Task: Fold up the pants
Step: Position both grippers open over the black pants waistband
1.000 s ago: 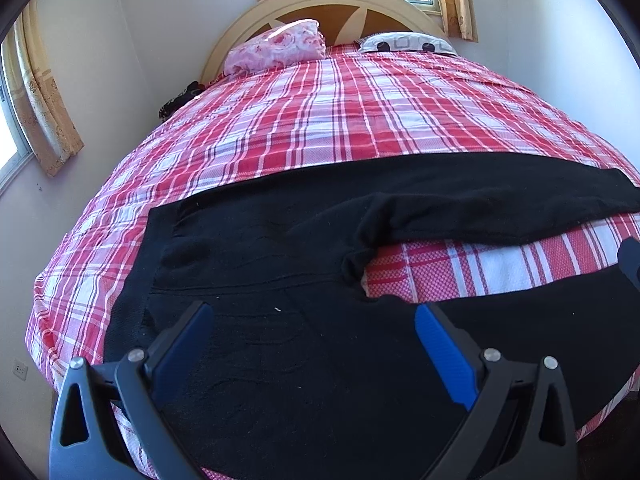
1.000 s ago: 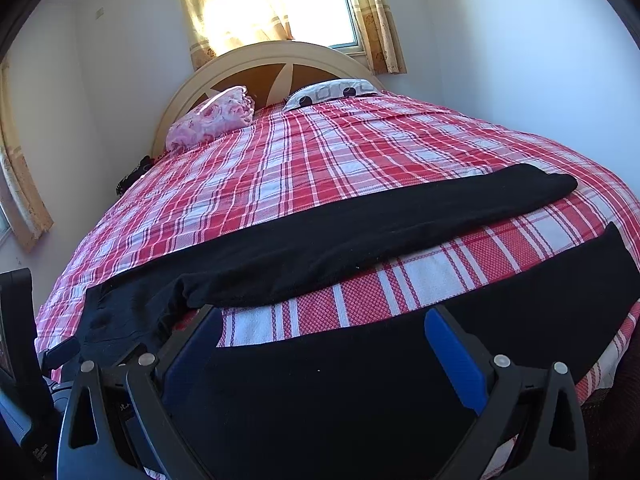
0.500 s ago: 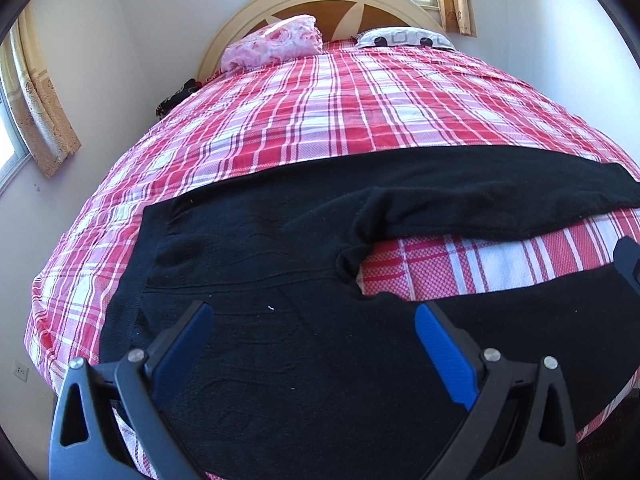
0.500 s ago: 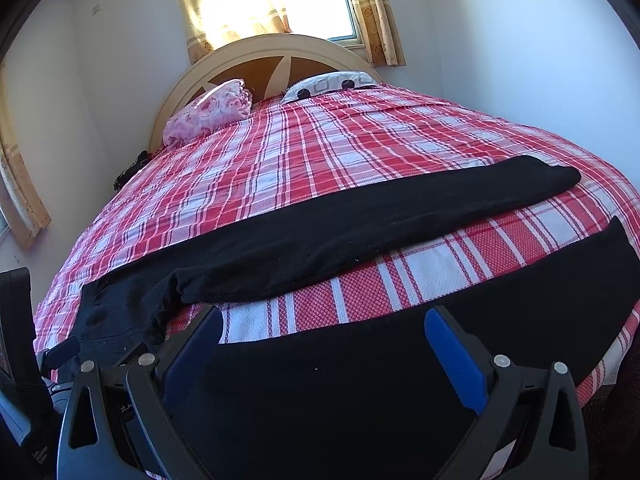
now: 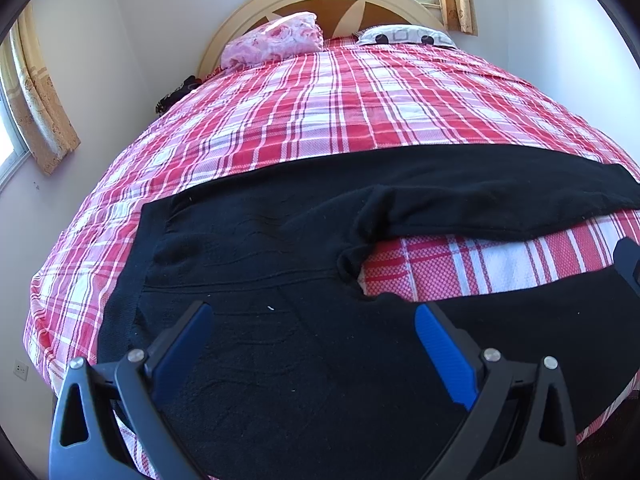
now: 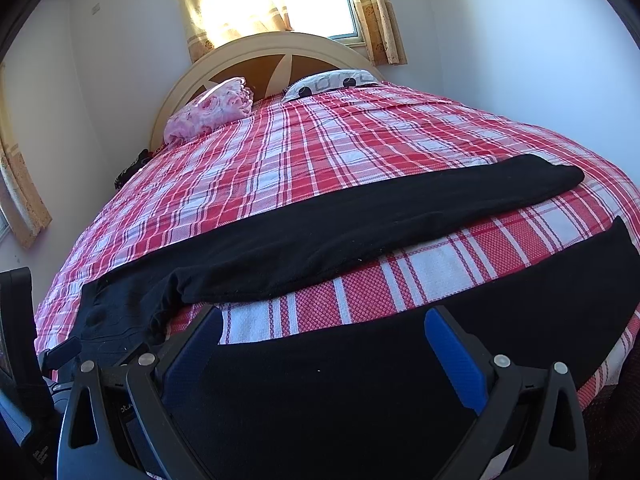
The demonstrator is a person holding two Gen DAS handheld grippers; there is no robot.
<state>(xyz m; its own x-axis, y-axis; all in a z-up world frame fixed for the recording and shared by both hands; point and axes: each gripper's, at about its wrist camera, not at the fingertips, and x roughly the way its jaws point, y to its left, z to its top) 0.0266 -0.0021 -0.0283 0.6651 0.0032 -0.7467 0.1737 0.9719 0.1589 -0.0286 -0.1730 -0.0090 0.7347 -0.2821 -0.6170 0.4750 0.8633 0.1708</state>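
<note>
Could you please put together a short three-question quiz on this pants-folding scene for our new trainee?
1. True or false: the left gripper is shut on the black pants.
2. Multiple choice: how do the two legs lie on the plaid bedspread? A) stacked one on the other B) spread apart with bedspread showing between them C) rolled into a bundle.
3. Fill in: beside the pink floral pillow at the headboard lies a white pillow with ____ dots.

Key: 1. False; its jaws stand open above the fabric, as do those of the right gripper. 2. B. 3. black.
</note>
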